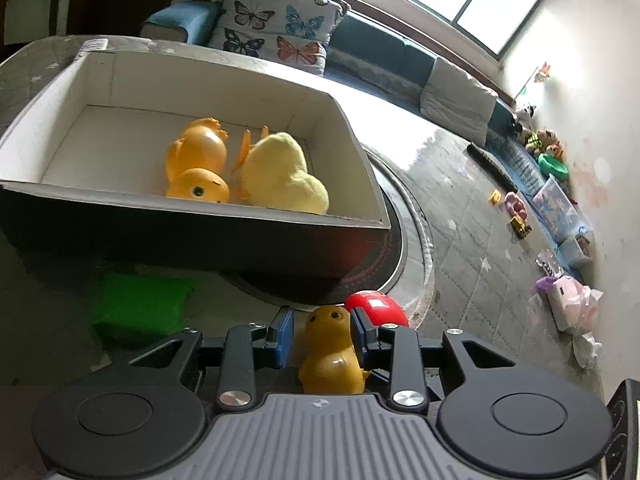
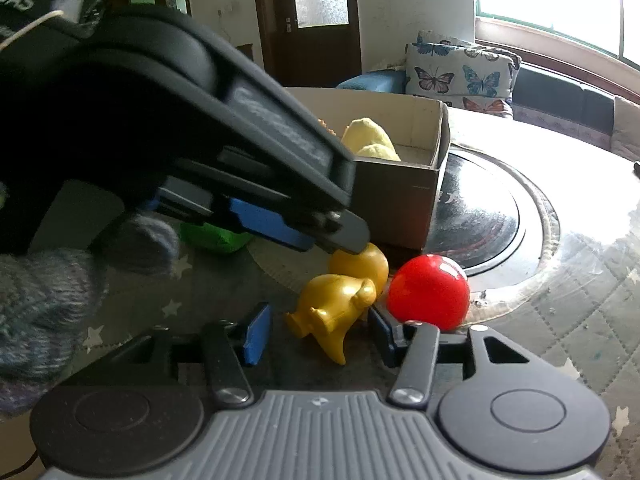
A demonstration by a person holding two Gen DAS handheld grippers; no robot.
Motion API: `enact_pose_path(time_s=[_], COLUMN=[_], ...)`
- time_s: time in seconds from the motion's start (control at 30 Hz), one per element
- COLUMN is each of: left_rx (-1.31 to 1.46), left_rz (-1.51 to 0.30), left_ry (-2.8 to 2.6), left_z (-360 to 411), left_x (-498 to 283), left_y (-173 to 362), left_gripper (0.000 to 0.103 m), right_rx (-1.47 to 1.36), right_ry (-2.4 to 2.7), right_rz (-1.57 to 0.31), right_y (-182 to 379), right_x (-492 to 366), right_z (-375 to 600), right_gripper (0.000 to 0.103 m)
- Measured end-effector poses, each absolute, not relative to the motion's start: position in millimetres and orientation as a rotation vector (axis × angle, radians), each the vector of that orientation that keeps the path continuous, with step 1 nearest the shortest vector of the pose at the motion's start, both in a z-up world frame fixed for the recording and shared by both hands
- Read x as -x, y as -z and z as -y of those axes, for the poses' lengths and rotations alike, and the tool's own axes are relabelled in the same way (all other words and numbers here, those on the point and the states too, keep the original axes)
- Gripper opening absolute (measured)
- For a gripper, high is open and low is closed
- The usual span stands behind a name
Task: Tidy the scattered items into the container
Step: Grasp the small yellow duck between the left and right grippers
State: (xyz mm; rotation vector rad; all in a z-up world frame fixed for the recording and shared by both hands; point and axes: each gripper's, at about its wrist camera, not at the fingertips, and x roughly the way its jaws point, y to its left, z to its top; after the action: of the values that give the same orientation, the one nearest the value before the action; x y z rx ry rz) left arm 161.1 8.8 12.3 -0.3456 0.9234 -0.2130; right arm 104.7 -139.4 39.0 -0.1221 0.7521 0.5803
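A small golden duck toy (image 1: pixel 330 364) lies on the star-patterned table cover in front of the cardboard box (image 1: pixel 200 216). My left gripper (image 1: pixel 322 334) stands over its head: the right pad is against the head, and a narrow gap shows at the left pad. In the right wrist view the duck (image 2: pixel 336 304) lies between the blue pads of my right gripper (image 2: pixel 318 334), with a gap at the left pad. A red ball (image 2: pixel 428 290) sits just right of the duck. The box holds an orange duck (image 1: pixel 198 168) and a yellow plush chick (image 1: pixel 280 176).
A green cloth (image 1: pixel 140 304) lies on the table left of the duck, near the box's front wall. A round black inset (image 2: pixel 480 208) lies behind the ball. A hand in a grey knitted glove (image 2: pixel 48 288) holds the left gripper. Butterfly cushions (image 1: pixel 276 16) sit on the bench beyond.
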Motion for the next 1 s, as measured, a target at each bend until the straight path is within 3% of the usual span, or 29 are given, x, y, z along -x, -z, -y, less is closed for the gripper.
enact_pose_path(time_s=[0.17,0.57,1.0], left_rx=[0.35,0.359,0.364], left_rz=[-0.929,-0.921,-0.779], left_ry=[0.227,0.246,0.223], left_z=[-6,-5,-16], left_x=[-166,-160,-161], left_y=[-7,-4,-53], left_gripper=[0.032,0.032,0.032], right_rx=[0.116,0.114,0.186], right_ry=[-0.585,-0.592,-0.628], right_rz=[-0.759,-0.75,-0.62], right_y=[-39,-41,-79], right_x=[-105,-104,-108], right_z=[143,143,129], right_gripper=[0.045,0.041,0.04])
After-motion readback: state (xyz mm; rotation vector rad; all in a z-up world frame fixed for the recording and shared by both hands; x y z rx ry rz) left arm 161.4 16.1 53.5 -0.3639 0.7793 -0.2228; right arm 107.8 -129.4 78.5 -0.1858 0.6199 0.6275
